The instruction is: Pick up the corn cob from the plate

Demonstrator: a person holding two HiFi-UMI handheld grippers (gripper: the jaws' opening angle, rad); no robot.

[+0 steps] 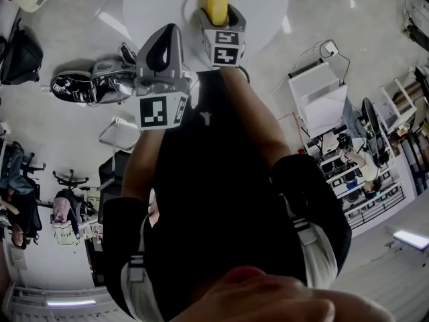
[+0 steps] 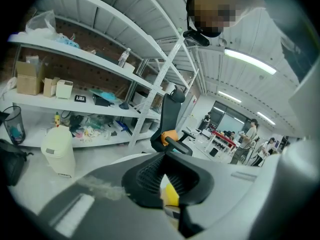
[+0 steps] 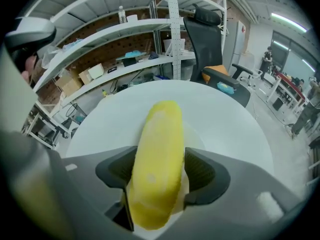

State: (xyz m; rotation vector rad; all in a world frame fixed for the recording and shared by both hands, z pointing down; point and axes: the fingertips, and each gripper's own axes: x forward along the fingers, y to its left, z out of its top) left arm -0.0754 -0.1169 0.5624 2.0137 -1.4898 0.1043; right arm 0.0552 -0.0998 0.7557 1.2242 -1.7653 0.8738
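Note:
A yellow corn cob (image 3: 157,169) lies lengthwise on a white plate (image 3: 199,140) on the round white table (image 3: 240,129). My right gripper (image 3: 160,173) points steeply down over it, and both dark pads sit against the cob's sides. In the head view the corn cob (image 1: 216,4) shows at the top, between the fingers of the right gripper (image 1: 219,13). My left gripper (image 1: 163,49) hangs back from the table edge, to the left. In its own view the left gripper (image 2: 164,173) has its pads together with nothing held.
White shelving (image 3: 125,34) with boxes runs behind the table. A black office chair with an orange seat (image 3: 217,59) stands at the table's far side. A white bin (image 2: 57,149) stands on the floor by the shelves. People stand far off (image 2: 250,134).

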